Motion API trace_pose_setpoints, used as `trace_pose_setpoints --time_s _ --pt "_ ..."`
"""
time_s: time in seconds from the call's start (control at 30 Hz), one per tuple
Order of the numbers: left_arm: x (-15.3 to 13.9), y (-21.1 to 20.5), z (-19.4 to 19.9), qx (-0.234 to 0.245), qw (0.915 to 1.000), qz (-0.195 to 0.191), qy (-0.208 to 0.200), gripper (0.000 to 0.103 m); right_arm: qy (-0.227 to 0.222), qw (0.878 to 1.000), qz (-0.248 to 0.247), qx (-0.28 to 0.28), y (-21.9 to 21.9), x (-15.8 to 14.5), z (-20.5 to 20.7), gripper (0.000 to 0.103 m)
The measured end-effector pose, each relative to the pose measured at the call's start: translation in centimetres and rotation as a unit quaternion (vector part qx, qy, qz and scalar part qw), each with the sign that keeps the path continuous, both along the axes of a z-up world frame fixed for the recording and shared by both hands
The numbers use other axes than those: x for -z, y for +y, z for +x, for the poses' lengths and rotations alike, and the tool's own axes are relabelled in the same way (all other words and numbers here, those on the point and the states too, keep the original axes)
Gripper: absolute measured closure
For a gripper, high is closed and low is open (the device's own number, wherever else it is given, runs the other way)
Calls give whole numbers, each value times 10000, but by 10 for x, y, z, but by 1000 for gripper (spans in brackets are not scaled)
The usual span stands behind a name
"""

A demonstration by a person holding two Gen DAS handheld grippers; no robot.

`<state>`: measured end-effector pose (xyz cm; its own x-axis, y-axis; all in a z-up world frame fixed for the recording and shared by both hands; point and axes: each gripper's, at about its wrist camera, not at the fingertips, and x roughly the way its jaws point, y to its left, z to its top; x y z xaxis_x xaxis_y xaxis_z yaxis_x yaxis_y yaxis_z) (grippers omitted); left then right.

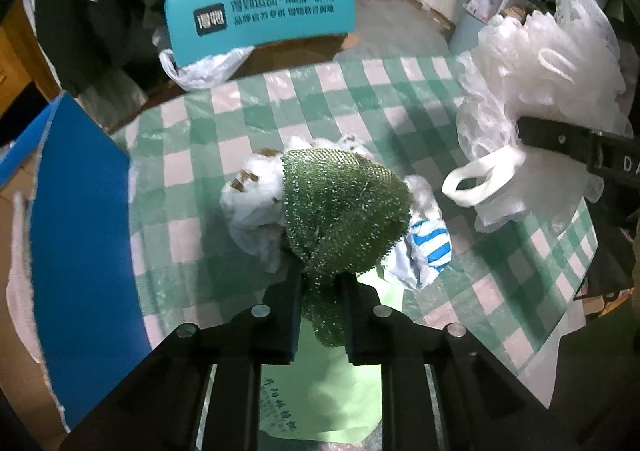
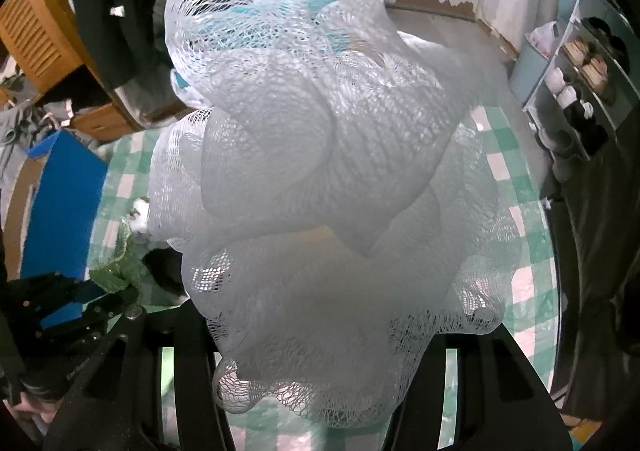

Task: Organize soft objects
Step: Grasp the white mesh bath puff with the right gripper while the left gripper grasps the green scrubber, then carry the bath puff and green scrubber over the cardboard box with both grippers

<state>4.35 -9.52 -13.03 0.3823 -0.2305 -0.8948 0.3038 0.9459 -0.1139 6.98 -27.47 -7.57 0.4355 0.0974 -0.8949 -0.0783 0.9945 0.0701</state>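
Gripping a green scouring pad point(image 1: 344, 211) by its lower fold, the left gripper point(image 1: 320, 283) holds the mesh pinched between narrow jaws, the pad bulging up and forward above the green-and-white checked tablecloth point(image 1: 280, 99). The bite sits low on the pad, a hold that seems meant to keep the limp material from slipping free.

Just behind the pad lies a heap of white stuffing and crumpled plastic point(image 1: 256, 195), with a blue-and-white striped cloth point(image 1: 432, 247) beside it on the table. These pieces look not yet sorted.

To the right, the right gripper point(image 1: 560, 139) carries a white mesh bath pouf point(image 1: 552, 75) clear of the table, its white cord loop point(image 1: 480, 179) hanging down. From the right wrist view the pouf point(image 2: 328, 179) fills nearly the whole picture and spills over both fingers, which stand fairly wide around its base; the bulk of the netting appears to be what keeps them apart.

At the left edge stands a blue box wall point(image 1: 80, 219), a likely place for the soft things, though its inside is hidden. Beyond the table sit a teal sign with printed characters point(image 1: 260, 23) and a white plastic bag point(image 1: 200, 71).
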Motion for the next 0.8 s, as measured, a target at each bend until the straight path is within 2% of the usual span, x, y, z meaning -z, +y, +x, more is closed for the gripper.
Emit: trace_pose_setpoints --time_s 0.8 --pt "-53 28 -15 -249 9971 33 -715 90 -519 9975 158 -460 30 -41 -20 53"
